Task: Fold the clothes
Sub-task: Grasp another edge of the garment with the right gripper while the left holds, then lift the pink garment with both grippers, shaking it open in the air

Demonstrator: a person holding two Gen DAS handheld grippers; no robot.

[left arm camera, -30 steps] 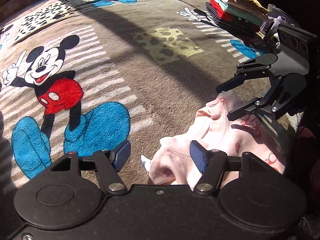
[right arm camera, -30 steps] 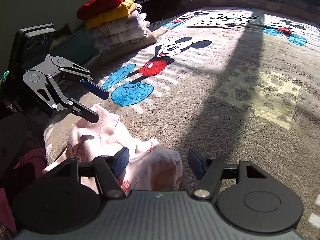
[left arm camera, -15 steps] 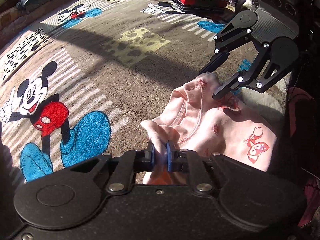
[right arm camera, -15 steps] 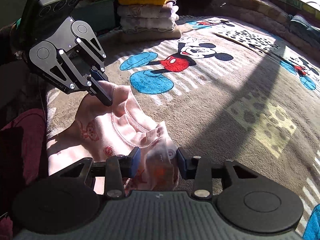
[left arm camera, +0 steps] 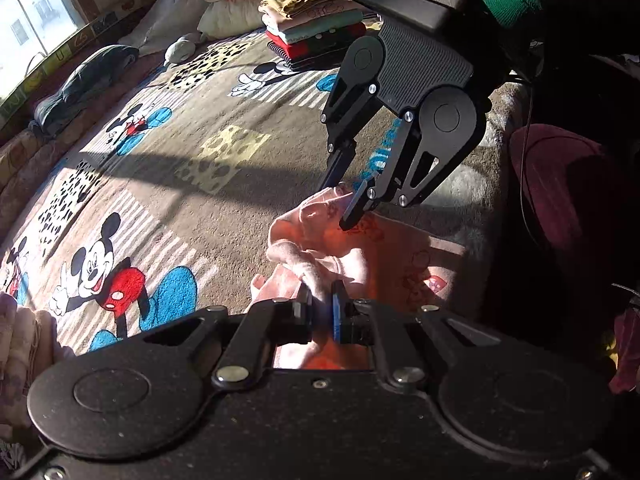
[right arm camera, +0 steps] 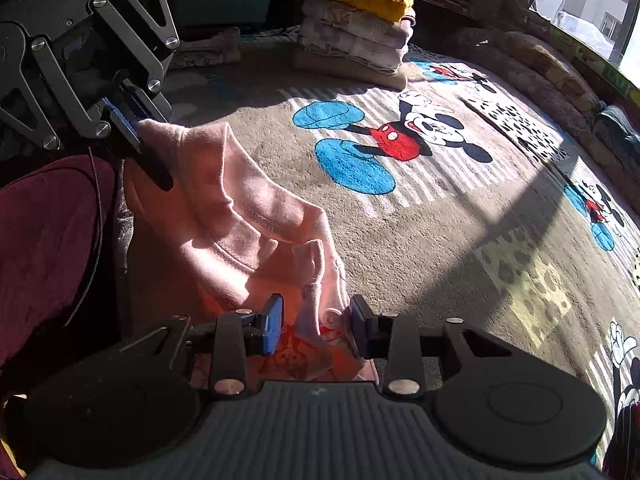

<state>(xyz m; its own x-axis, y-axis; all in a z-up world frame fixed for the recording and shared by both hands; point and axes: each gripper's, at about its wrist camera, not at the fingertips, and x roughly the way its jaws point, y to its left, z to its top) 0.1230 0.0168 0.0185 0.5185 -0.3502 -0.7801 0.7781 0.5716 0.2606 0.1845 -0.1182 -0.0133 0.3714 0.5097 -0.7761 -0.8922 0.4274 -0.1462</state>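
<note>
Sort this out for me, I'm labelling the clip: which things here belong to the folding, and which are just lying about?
In the job:
- pink garment
- left gripper, shut on it
- right gripper, jaws apart around a fold

Lying about:
- Mickey Mouse blanket
- folded stack
- second folded stack

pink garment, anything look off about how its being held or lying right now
The pink garment is bunched, not flat. The left gripper is shut on one edge; the right gripper straddles another fold with its jaws apart, not gripping. Otherwise nothing looks odd: both folded stacks on the blanket sit tidy.
</note>
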